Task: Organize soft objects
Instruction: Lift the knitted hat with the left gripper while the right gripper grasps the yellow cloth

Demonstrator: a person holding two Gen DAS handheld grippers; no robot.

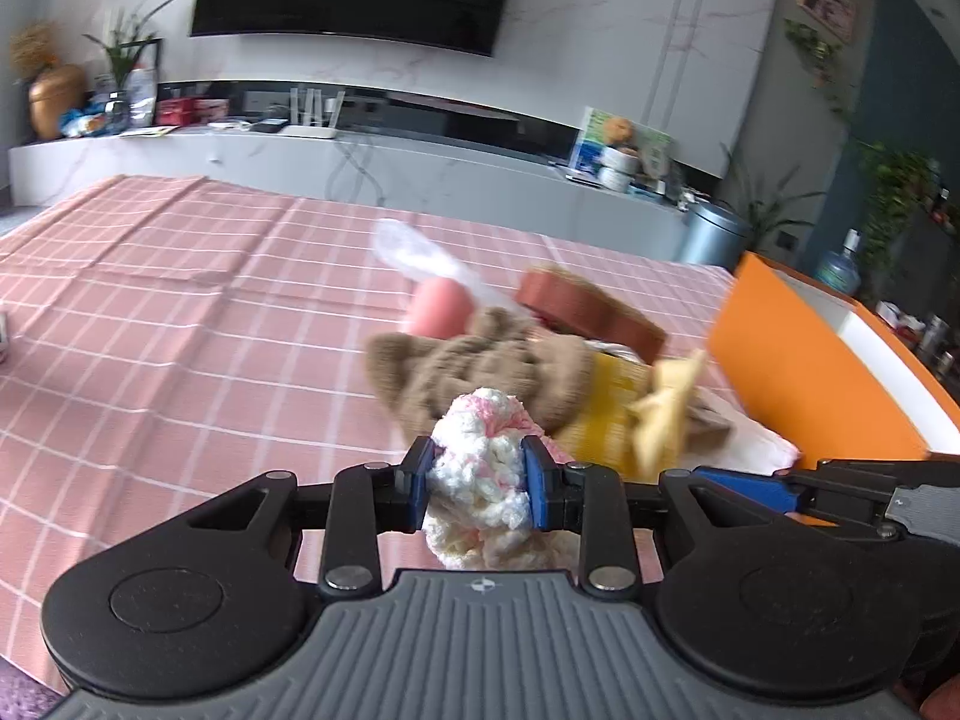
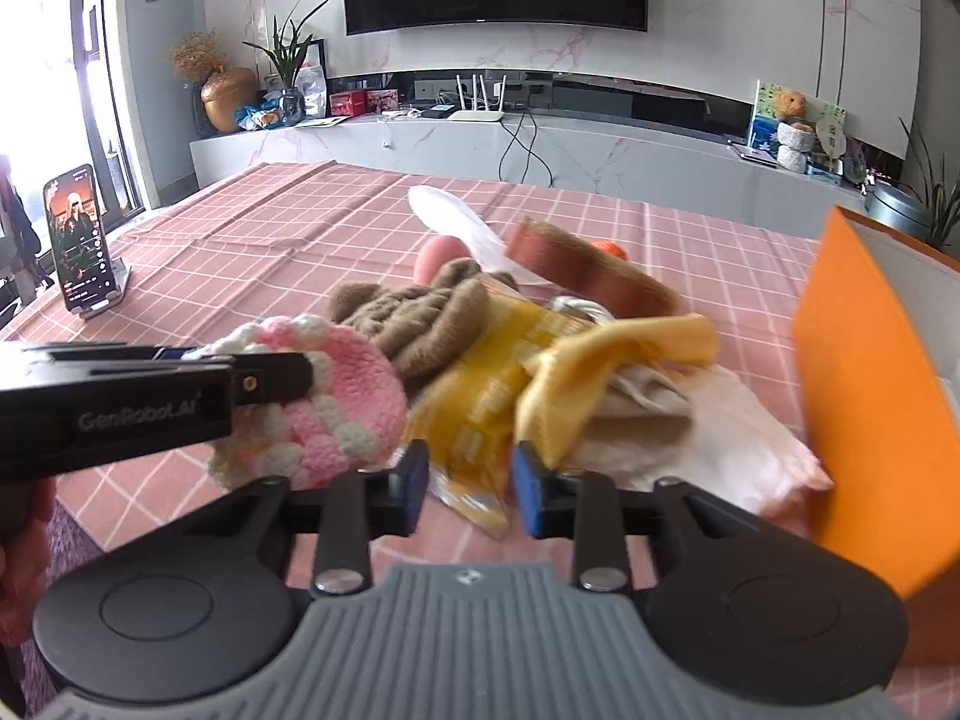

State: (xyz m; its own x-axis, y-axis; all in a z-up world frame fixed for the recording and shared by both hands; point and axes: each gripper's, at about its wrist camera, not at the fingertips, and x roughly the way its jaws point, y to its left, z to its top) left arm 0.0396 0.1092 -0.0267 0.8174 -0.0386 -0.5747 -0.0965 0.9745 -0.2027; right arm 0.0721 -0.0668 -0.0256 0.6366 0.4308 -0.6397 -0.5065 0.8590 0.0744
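Crocheted piece [image 1: 486, 468], fluffy pink-and-white, bunched.

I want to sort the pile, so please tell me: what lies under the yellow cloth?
Under the yellow cloth a beige fabric and a white sheet show, beside a yellow packet. What lies deeper is covered.

A chunky pink-and-white crocheted yarn piece [image 1: 483, 468], loopy and matt, sits between blue plastic pads [image 1: 536, 480] at lower centre, beside a fuzzy brown plush cloth [image 1: 480, 366], a glossy crinkled yellow packet [image 2: 480, 402], a smooth orange cardboard box [image 2: 870, 384] and checked pink woven tablecloth [image 1: 180, 330].
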